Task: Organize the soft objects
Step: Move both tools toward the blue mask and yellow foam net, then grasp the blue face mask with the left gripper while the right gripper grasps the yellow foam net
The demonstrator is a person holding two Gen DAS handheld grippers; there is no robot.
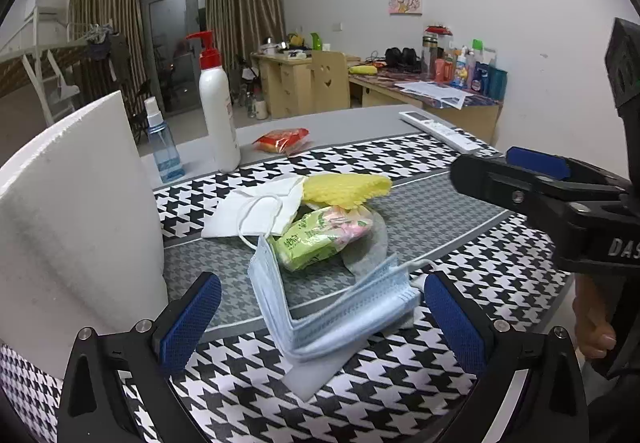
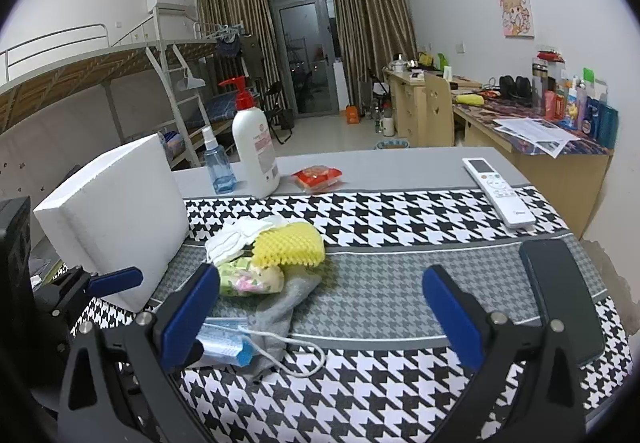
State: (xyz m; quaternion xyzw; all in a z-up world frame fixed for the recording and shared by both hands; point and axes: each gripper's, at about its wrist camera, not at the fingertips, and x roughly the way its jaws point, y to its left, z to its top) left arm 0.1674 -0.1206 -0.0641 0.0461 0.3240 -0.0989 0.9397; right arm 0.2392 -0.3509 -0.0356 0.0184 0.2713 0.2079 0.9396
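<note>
A pile of soft things lies on the houndstooth cloth: a folded blue face mask [image 1: 332,307], a green tissue pack [image 1: 320,235], a yellow sponge [image 1: 344,187], a white mask [image 1: 256,207] and a grey sock [image 2: 288,299]. My left gripper [image 1: 320,319] is open with the blue mask between its fingers, not clamped. My right gripper [image 2: 320,311] is open and empty, to the right of the pile; it shows from the side in the left wrist view [image 1: 520,179]. The sponge [image 2: 290,245], the tissue pack [image 2: 248,277] and the blue mask [image 2: 224,343] also show in the right wrist view.
A white foam block [image 1: 76,211] stands left of the pile. A pump bottle [image 1: 218,103], a spray bottle [image 1: 162,147], a red snack packet [image 1: 282,141] and a remote [image 2: 498,191] lie further back. A black phone [image 2: 560,295] lies at the right edge.
</note>
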